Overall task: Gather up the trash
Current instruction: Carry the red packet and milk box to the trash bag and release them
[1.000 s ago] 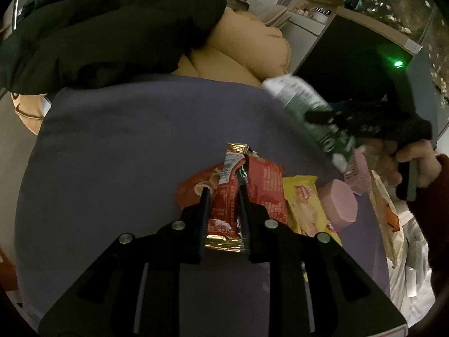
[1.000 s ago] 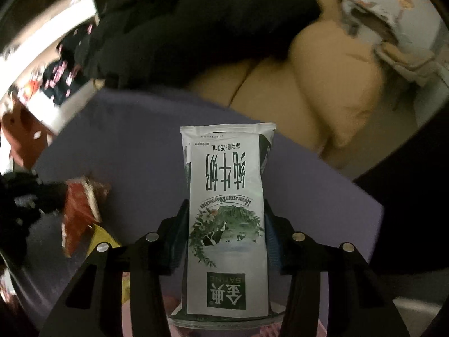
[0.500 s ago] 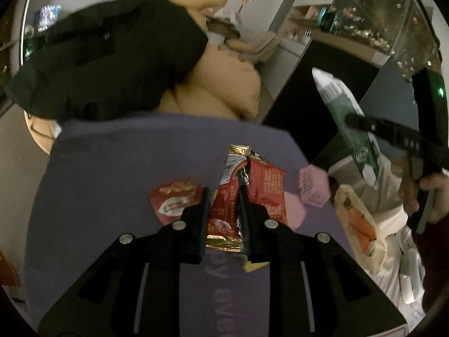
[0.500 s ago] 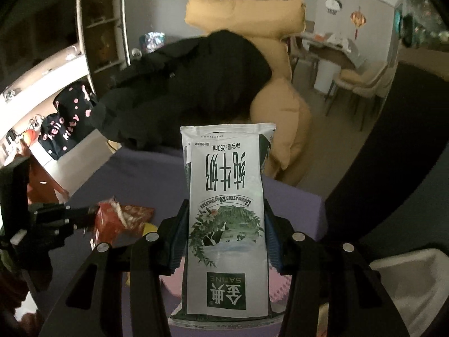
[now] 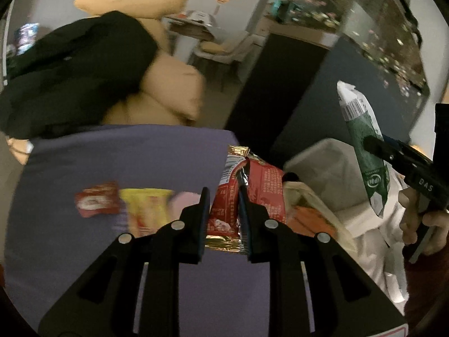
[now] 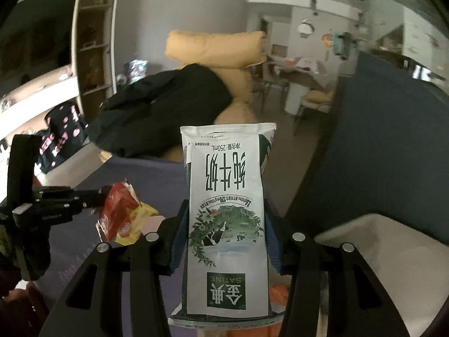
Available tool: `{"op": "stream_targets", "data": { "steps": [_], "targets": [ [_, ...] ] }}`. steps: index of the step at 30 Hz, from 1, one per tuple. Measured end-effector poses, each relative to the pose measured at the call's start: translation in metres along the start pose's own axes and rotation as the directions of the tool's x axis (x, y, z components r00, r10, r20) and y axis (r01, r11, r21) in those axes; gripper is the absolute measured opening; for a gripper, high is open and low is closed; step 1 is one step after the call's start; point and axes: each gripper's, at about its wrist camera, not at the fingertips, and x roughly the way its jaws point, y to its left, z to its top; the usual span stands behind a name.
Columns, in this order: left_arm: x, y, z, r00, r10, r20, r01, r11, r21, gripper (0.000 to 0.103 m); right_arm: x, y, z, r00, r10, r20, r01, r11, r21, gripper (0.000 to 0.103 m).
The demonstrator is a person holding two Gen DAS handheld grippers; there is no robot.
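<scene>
Left wrist view: my left gripper (image 5: 223, 205) is clamped on a red wrapper (image 5: 228, 193), pinched mid-length between the fingers, gold crimped end poking back toward the camera. Below and to the left, a small red packet (image 5: 96, 199) and a yellow packet (image 5: 147, 207) lie on the purple table (image 5: 112, 154), blurred. Ahead-right, a white trash bag (image 5: 331, 165) gapes, orange scraps already inside.

Right wrist view: my right gripper (image 6: 226, 224) grips a milk pouch (image 6: 227, 213) by its flanks, standing upright along the fingers. The bag's pale rim (image 6: 378, 241) sits low right of the tool.

Risks, as I judge them: the pouch is soft and tall, so it could slump or slide out mid-carry; both tools converge on one bag mouth and could collide; releasing short of the rim drops trash on the floor.
</scene>
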Motion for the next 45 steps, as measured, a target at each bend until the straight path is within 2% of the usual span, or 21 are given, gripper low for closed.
{"op": "stream_targets", "data": {
  "steps": [9,16,23,25,26,27,29,35,38,41,42,45],
  "targets": [
    [0.041,-0.081,-0.010,0.992,-0.112,-0.063,0.116,0.992,0.057,0.019,-0.033,-0.059,-0.026,0.994,-0.096,0.059,0.092,0.994,0.065,0.046],
    [0.078,-0.102,-0.022,0.977,-0.163,-0.137,0.170,0.984,0.044,0.019,-0.036,-0.081,-0.039,0.989,-0.120,0.084,0.111,0.988,0.111,0.046],
    [0.129,-0.121,-0.040,0.949,-0.212,-0.233,0.221,0.975,0.013,0.019,-0.025,-0.094,-0.051,0.992,-0.105,0.070,0.092,0.983,0.160,0.046],
    [0.140,-0.125,-0.045,0.941,-0.227,-0.250,0.238,0.971,0.011,0.023,-0.022,-0.093,-0.056,0.993,-0.100,0.060,0.090,0.984,0.155,0.046],
    [0.142,-0.126,-0.047,0.941,-0.226,-0.252,0.237,0.971,0.013,0.032,-0.020,-0.092,-0.057,0.994,-0.098,0.055,0.089,0.984,0.152,0.046],
    [0.144,-0.127,-0.050,0.943,-0.219,-0.250,0.232,0.972,0.023,0.037,-0.017,-0.092,-0.059,0.994,-0.094,0.047,0.087,0.985,0.147,0.046],
    [0.144,-0.126,-0.051,0.948,-0.201,-0.245,0.218,0.975,0.042,0.039,-0.013,-0.092,-0.063,0.996,-0.088,0.034,0.082,0.986,0.146,0.046],
    [0.139,-0.112,-0.050,0.955,-0.175,-0.239,0.185,0.983,0.017,0.043,0.002,-0.091,-0.075,0.998,-0.061,0.014,0.057,0.982,0.179,0.046],
    [0.128,-0.103,-0.048,0.959,-0.170,-0.228,0.177,0.984,0.008,0.043,0.006,-0.084,-0.083,0.998,-0.040,0.053,0.030,0.982,0.187,0.046],
    [0.113,-0.094,-0.048,0.966,-0.151,-0.211,0.161,0.987,0.031,0.044,0.011,-0.070,-0.094,0.994,-0.054,0.092,0.040,0.988,0.151,0.046],
    [0.105,-0.089,-0.048,0.970,-0.138,-0.202,0.152,0.987,0.051,0.044,0.015,-0.064,-0.098,0.994,-0.057,0.088,0.044,0.989,0.142,0.046],
    [0.088,-0.075,-0.050,0.979,-0.098,-0.179,0.114,0.990,0.081,0.044,0.039,-0.054,-0.114,0.999,-0.041,0.000,0.040,0.988,0.151,0.046]
  ]
}}
